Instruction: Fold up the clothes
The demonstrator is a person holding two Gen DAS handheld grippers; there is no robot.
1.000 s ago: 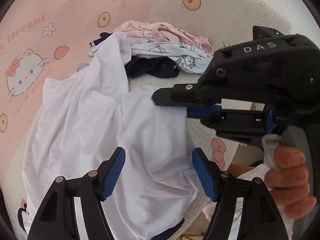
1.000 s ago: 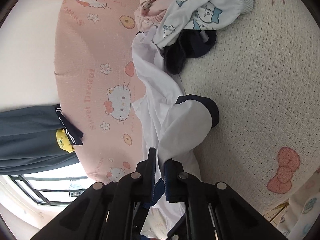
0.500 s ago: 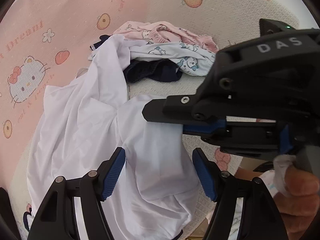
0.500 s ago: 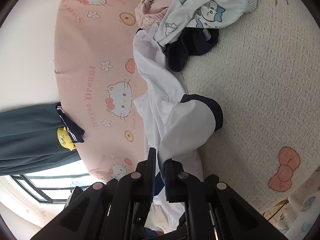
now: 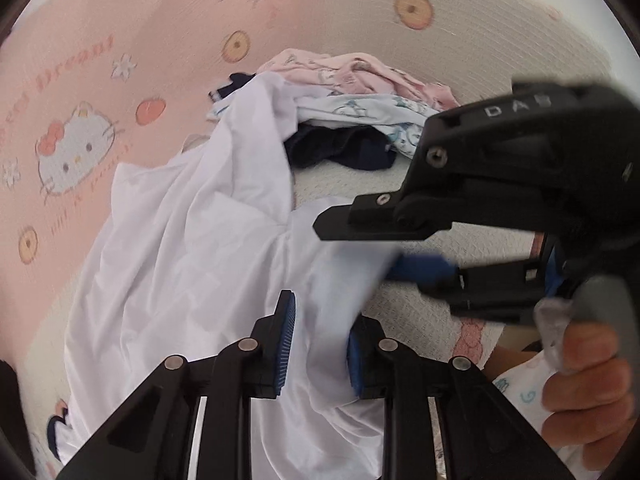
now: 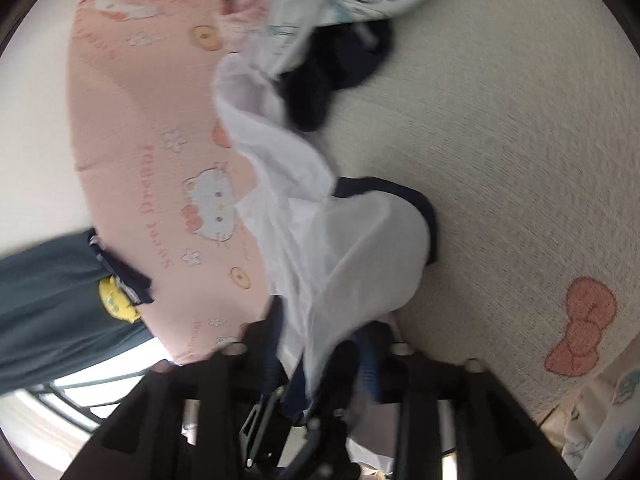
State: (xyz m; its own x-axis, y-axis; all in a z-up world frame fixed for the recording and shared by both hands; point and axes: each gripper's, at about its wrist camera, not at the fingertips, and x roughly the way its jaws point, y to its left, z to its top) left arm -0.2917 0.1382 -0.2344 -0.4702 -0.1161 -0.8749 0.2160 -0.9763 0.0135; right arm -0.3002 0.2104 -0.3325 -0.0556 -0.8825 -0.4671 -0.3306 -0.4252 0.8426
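**Handover on the white shirt**

The white shirt [image 5: 192, 248] is lying crumpled across the bed [image 5: 460, 40], filling the centre and lower left of the left wrist view, its upper end running up to a pile of clothes [image 5: 360, 92] near the top centre. The left claw [image 5: 316, 344], at the bottom centre, has just been closing and is now pinching a fold of the shirt between its blue pads. The right claw [image 6: 320, 344], low in its own view, has just been opening; its jaws are standing apart with the shirt's navy-trimmed sleeve [image 6: 372, 240] draping loosely between them. A hand [image 5: 588, 384] is gripping the right claw's handle at the lower right.
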